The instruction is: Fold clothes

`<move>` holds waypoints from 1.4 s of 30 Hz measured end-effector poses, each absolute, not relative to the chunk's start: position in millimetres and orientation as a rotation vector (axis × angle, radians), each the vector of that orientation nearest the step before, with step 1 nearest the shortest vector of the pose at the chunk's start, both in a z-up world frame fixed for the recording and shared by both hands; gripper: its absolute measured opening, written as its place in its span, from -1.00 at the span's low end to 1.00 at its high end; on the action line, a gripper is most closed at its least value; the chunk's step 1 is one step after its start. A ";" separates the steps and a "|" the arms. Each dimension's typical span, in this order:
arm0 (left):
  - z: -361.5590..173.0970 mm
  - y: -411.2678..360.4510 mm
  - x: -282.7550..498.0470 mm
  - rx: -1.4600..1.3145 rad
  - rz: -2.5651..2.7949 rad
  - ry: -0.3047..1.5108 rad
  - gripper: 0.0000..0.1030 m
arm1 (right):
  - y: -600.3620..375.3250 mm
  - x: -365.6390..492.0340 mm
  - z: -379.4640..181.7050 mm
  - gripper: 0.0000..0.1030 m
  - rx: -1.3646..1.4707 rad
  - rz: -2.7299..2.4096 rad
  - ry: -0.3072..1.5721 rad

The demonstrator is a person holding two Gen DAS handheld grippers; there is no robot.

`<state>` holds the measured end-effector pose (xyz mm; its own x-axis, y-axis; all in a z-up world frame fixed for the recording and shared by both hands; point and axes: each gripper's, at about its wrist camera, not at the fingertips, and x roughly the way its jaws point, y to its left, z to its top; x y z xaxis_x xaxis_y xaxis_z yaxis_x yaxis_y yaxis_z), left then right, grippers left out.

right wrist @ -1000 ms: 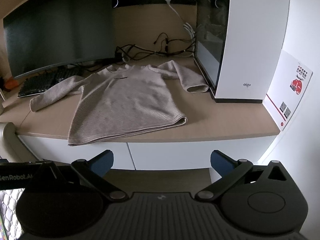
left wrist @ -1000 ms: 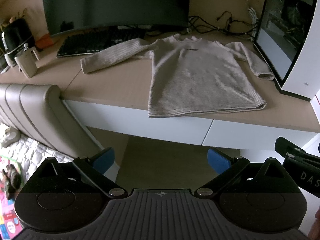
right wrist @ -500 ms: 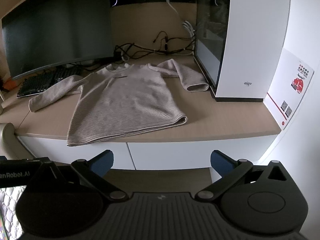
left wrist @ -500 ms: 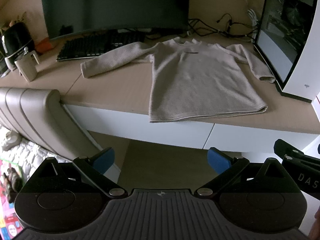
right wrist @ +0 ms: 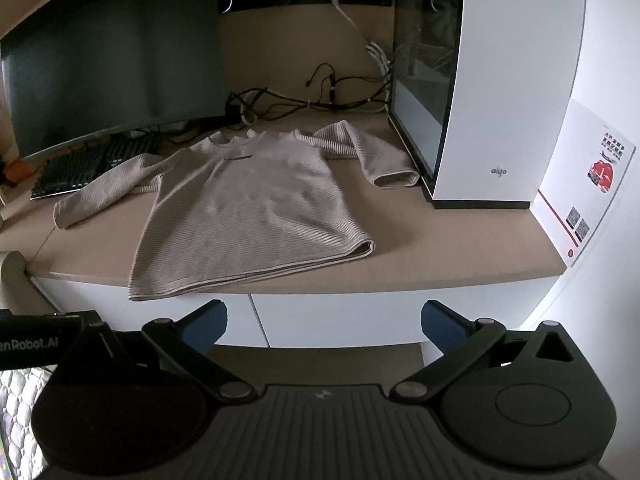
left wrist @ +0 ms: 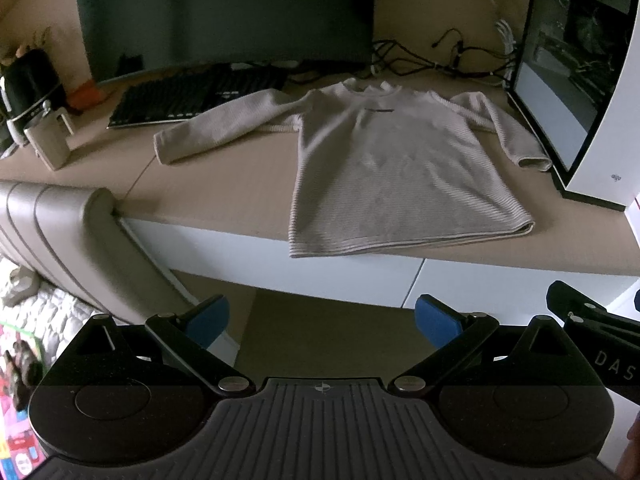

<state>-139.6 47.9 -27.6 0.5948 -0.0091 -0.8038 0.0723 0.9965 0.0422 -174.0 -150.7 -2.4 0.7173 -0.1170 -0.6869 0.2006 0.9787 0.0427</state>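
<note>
A beige ribbed long-sleeved sweater lies flat on the wooden desk, collar toward the back, hem at the front edge. Its left sleeve stretches toward the keyboard. Its right sleeve bends down beside the PC case. The sweater also shows in the right wrist view. My left gripper is open and empty, held in front of and below the desk edge. My right gripper is open and empty at the same height, to the right.
A dark monitor and black keyboard stand at the back left, a mug further left. A white PC case stands right, cables behind the sweater. White drawers sit under the desk. A padded headboard is at left.
Both grippers have drifted slightly toward the desk and upward; the sweater looks a little larger and lower in view. Jaws stay open. The sweater has not moved.
</note>
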 end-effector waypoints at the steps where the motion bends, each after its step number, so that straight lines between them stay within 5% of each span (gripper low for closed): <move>1: -27.5 45.5 -138.2 0.075 -0.046 0.932 0.97 | -152.8 -172.8 -2.6 1.00 0.120 -0.175 0.750; 26: -42.1 2.5 -100.8 0.044 0.055 0.969 0.97 | -216.4 -116.0 -23.2 1.00 0.145 -0.054 0.782; 42: -100.8 60.9 57.6 -0.003 -0.196 1.038 0.97 | -173.5 -12.8 -47.0 1.00 0.278 -0.138 0.679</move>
